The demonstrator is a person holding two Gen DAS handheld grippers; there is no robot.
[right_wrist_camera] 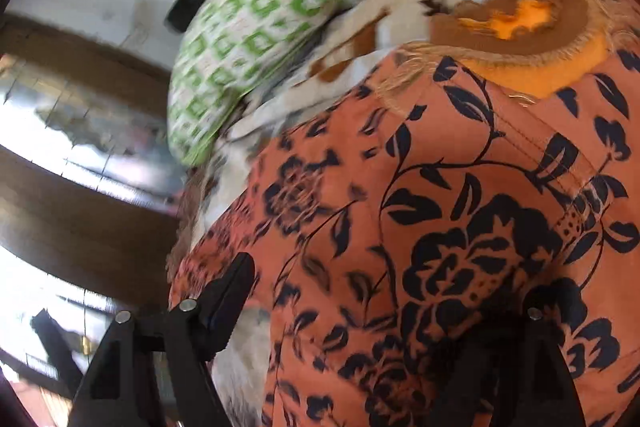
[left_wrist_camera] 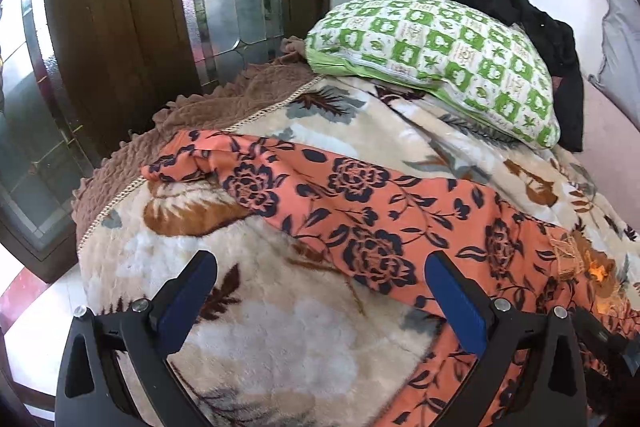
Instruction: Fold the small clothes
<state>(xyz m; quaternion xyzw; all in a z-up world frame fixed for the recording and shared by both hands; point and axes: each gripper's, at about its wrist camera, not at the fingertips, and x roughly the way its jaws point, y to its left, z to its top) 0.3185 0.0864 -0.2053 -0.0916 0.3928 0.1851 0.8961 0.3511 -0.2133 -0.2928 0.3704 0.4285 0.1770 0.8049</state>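
Note:
An orange garment with a dark flower print (left_wrist_camera: 360,219) lies spread across a cream blanket with a leaf pattern (left_wrist_camera: 256,331) on a bed. My left gripper (left_wrist_camera: 320,267) is open and empty, low over the garment's near edge. In the right wrist view the same garment (right_wrist_camera: 440,227) fills the frame close up. My right gripper (right_wrist_camera: 384,283) is open, its fingers (right_wrist_camera: 228,291) spread wide just above the cloth; the right finger is partly hidden against the dark print. This view is blurred.
A green and white checked pillow (left_wrist_camera: 440,55) lies at the head of the bed with a black garment (left_wrist_camera: 532,27) behind it. A brown frilled blanket (left_wrist_camera: 168,131) edges the bed on the left. A wooden door with glass panes (left_wrist_camera: 120,7) stands beyond.

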